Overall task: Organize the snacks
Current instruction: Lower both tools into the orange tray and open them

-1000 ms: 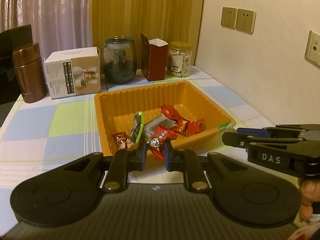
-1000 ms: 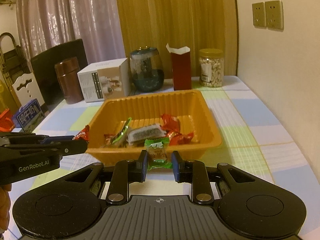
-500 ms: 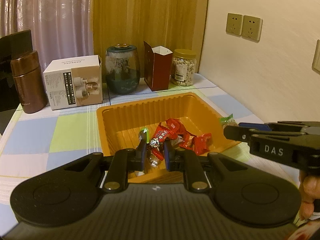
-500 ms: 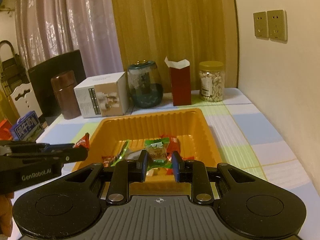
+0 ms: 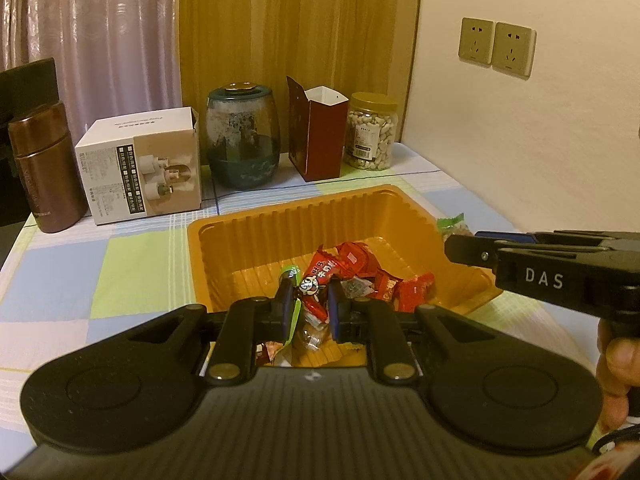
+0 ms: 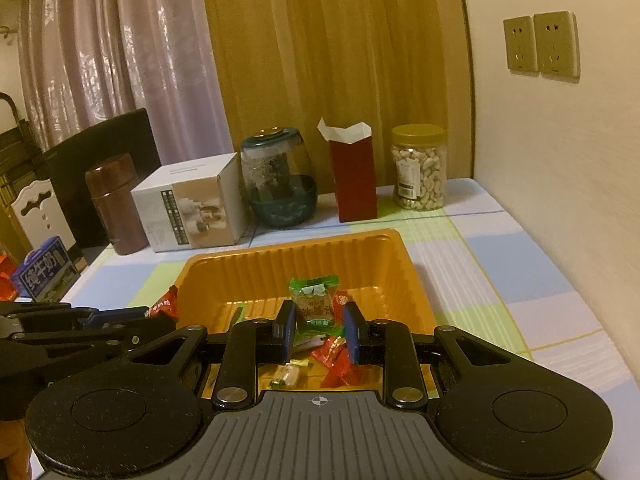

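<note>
An orange tray (image 5: 312, 212) (image 6: 280, 258) sits on the checked tablecloth and holds several wrapped snacks (image 5: 384, 280). My left gripper (image 5: 312, 300) is shut on a red snack packet (image 5: 318, 280) and holds it over the tray's near part. My right gripper (image 6: 318, 320) is shut on a green-wrapped candy (image 6: 314, 300), also above the tray. Each gripper shows from the side in the other's view: the right one (image 5: 560, 268) with the green wrapper (image 5: 452, 224) at its tip, the left one (image 6: 72, 328) with the red packet (image 6: 164, 304) at its tip.
Along the back stand a brown flask (image 5: 44, 168), a white box (image 5: 144, 168), a dark glass jar (image 5: 242, 140), an open red carton (image 5: 318, 132) and a jar of nuts (image 5: 372, 136). A wall with sockets (image 5: 496, 46) borders the table's right side.
Both grippers have risen and moved forward over the tray, each carrying its snack. The tray now lies lower and closer under the fingers.
</note>
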Demonstrator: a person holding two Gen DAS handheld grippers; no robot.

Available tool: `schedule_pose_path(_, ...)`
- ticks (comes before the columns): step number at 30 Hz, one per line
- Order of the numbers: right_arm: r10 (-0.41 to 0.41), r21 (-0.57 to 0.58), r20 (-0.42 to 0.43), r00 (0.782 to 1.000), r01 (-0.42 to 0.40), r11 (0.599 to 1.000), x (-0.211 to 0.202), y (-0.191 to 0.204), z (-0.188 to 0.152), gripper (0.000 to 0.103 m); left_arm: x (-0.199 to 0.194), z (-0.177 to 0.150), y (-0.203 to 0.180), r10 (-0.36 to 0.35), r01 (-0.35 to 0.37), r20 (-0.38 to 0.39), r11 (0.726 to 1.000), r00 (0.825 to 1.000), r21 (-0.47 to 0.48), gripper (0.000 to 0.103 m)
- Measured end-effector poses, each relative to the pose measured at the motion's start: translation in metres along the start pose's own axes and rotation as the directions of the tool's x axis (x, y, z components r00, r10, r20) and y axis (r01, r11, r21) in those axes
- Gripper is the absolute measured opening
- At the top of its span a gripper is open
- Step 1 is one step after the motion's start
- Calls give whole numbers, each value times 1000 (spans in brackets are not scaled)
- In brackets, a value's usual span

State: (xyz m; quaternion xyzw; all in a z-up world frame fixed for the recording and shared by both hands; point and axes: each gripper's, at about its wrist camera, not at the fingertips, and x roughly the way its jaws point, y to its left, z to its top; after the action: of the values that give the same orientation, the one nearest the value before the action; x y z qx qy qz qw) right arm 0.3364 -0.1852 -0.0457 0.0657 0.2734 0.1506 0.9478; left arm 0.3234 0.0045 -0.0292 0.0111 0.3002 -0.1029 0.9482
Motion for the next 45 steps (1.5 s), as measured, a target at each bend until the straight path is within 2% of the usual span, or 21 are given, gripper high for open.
schedule_pose_path(28,-10,54,-30,1000,11,998,37,-17,8,26,37,14,13,-5,5,-21,1000,1000,-11,16)
schedule_pose_path(30,-8,58,-34,999,10,998,39,-18,7,26,42,14,14,-29,29,-32,999,999,-18,18)
schedule_pose_path(32,-4,57,-37,999,6,998,40,-17,7,26,46,11,17,-27,26,-44,999,999,-22,36)
schedule_pose_path(37,-1,65,-33,999,3,998,39,-18,7,26,48,6,24,10,-11,-65,1000,998,-17,37)
schedule_pose_path(45,17,73,-20,1000,-16,997,36,-15,10,26,42,7,25,15,-16,-58,1000,998,-17,37)
